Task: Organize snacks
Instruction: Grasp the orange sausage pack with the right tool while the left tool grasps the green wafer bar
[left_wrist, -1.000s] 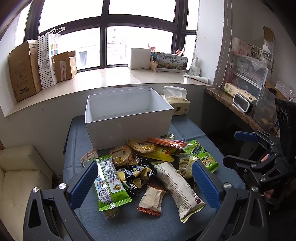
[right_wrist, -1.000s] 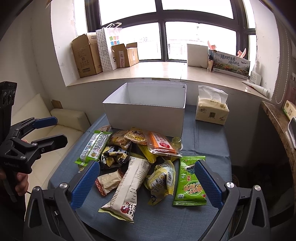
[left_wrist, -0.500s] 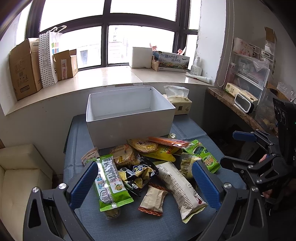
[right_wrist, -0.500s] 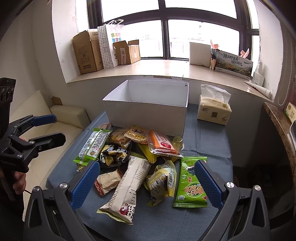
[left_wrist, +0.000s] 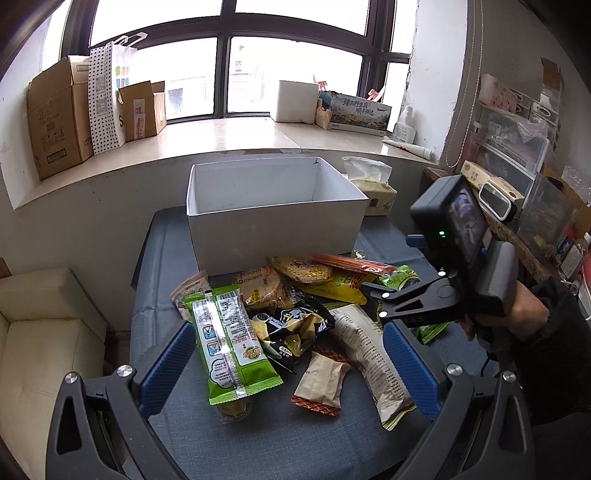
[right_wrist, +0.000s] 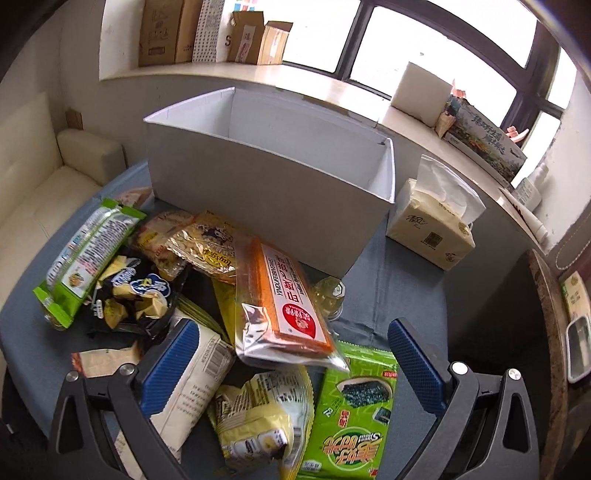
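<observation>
**Blue-padded grippers poised over a heap of snacks**

Blue cloth covers the tabletop (left_wrist: 155, 295), and a white box (left_wrist: 273, 229) stands open and bare inside at its far edge, under the windowsill. A pack of tissues (right_wrist: 432, 236) sits at the far right corner, just beside the box.

Snack packets lie heaped along the near half of the tabletop, in front of the box. A long green packet (left_wrist: 229, 343) lies toward the left edge, touching a black bag of chips (left_wrist: 291, 325). A small tan wrapper (left_wrist: 321, 384) rests near the front edge, beside a long white packet (left_wrist: 373, 362). An orange-and-clear packet (right_wrist: 288, 306) lies on top of the pile near the box's front wall, with a small jelly cup (right_wrist: 328, 295) just beside it. A pale yellow bag (right_wrist: 258, 417) and a green seaweed packet (right_wrist: 354, 421) lie nearest the right front corner.

The left gripper (left_wrist: 288, 365) hangs above the front of the pile, its 2 blue fingers spread wide with nothing between them. The right gripper (right_wrist: 291, 365) is low over the right side of the pile, fingers likewise spread and empty; its left finger (right_wrist: 170, 365) sits over the white packet. A person's hand (left_wrist: 513, 317) holds the right gripper's handle.
</observation>
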